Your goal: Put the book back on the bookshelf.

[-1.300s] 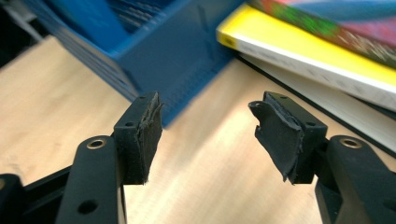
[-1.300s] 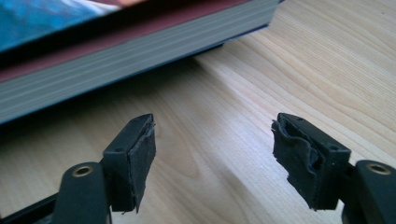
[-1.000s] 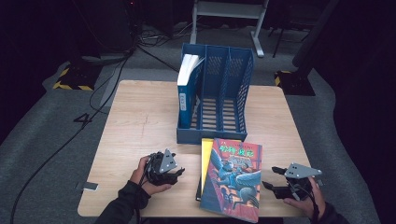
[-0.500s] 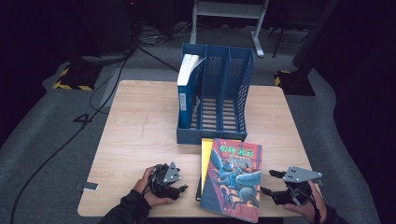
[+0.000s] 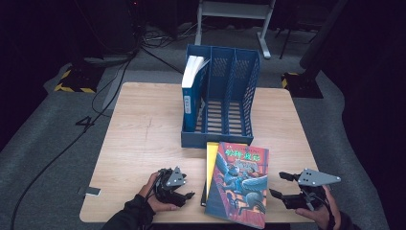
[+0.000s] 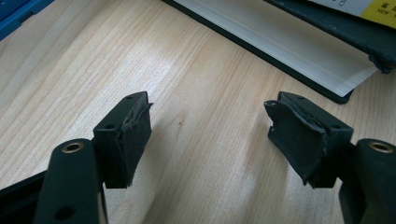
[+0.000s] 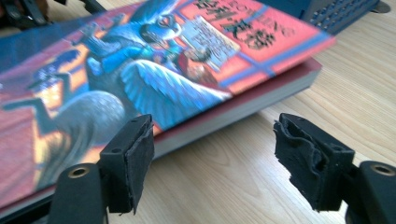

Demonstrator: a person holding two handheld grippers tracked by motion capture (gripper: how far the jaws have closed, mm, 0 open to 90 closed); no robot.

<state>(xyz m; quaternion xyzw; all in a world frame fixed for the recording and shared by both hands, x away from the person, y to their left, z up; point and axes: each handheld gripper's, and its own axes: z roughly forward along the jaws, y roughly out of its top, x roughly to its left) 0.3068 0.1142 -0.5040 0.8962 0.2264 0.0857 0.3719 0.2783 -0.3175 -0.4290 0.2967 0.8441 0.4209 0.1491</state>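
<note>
Books [image 5: 239, 184] lie stacked at the near edge of the table [image 5: 143, 139], at about 6 o'clock in the high view, between the two grippers. The red book [image 7: 154, 70] with a winged creature on its cover is on top; a yellow-edged book [image 5: 211, 160] shows under its 9 o'clock side.

The left gripper [image 5: 184, 195] sits low over the wood at about 7 o'clock, held in the left hand [image 5: 153, 199], its tips pointing toward 3 o'clock at the stack. Its jaws have just been opening and stand fairly wide, with nothing between them but bare tabletop. In the left gripper view the pads [image 6: 133, 135] hover over the wood, and a dark-covered book's page edge [image 6: 280, 46] lies ahead at 1 o'clock, near but apart from the tips.

The right gripper [image 5: 280, 184] is at about 5 o'clock, held in the right hand [image 5: 318, 213], tips pointing toward 9 o'clock at the stack's near side. Its jaws are wide apart and grip nothing. In the right gripper view the left pad [image 7: 135, 158] stands in front of the red book's edge; whether it touches I cannot tell. The other pad stands over bare wood.

Beyond the stack, at 12 o'clock, a blue rack [image 5: 234, 96] stands in the middle of the table. A blue-spined book [image 5: 191, 96] stands upright in its 9 o'clock compartment; the other two compartments hold nothing.
</note>
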